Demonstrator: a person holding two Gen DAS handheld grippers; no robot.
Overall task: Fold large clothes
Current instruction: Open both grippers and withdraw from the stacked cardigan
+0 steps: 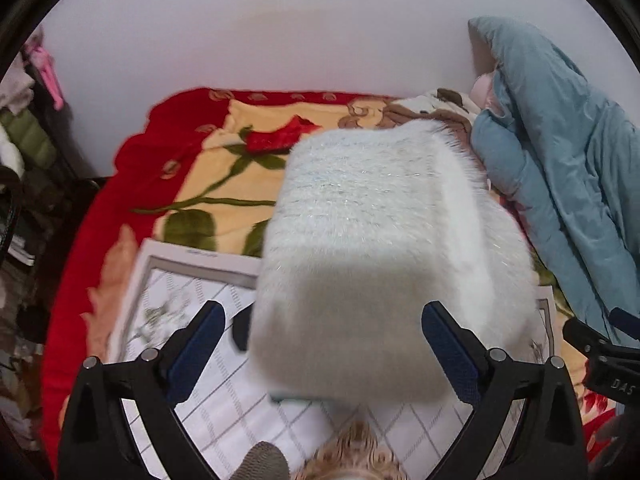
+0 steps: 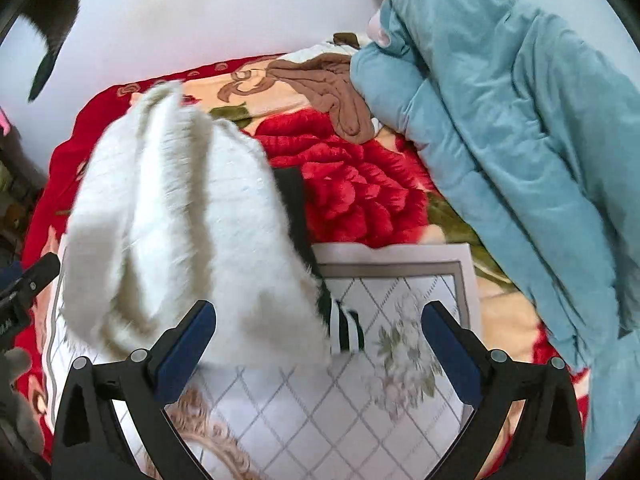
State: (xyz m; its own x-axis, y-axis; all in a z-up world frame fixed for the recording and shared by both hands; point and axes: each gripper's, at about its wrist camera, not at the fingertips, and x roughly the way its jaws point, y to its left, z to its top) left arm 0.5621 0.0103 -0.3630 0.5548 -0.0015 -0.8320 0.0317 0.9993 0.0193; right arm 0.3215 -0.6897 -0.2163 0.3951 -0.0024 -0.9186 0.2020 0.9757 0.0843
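A fluffy white sweater (image 1: 384, 232), folded into a thick bundle, lies on a white patterned sheet (image 1: 192, 300) on the bed, blurred in both views. My left gripper (image 1: 322, 312) stands open just above its near edge, and the pads do not press on it. My right gripper (image 2: 318, 312) is open too, with the sweater (image 2: 180, 220) reaching to its left finger (image 2: 184, 344). A dark garment with white stripes (image 2: 344, 328) pokes out from under the sweater between the right fingers. Each gripper shows at the edge of the other's view.
A red and yellow floral blanket (image 1: 224, 168) covers the bed. A teal quilted coat (image 2: 520, 140) is heaped along the right against the white wall. A brown cloth (image 2: 332, 84) lies at the back. Clutter and clothes (image 1: 24, 136) stand left of the bed.
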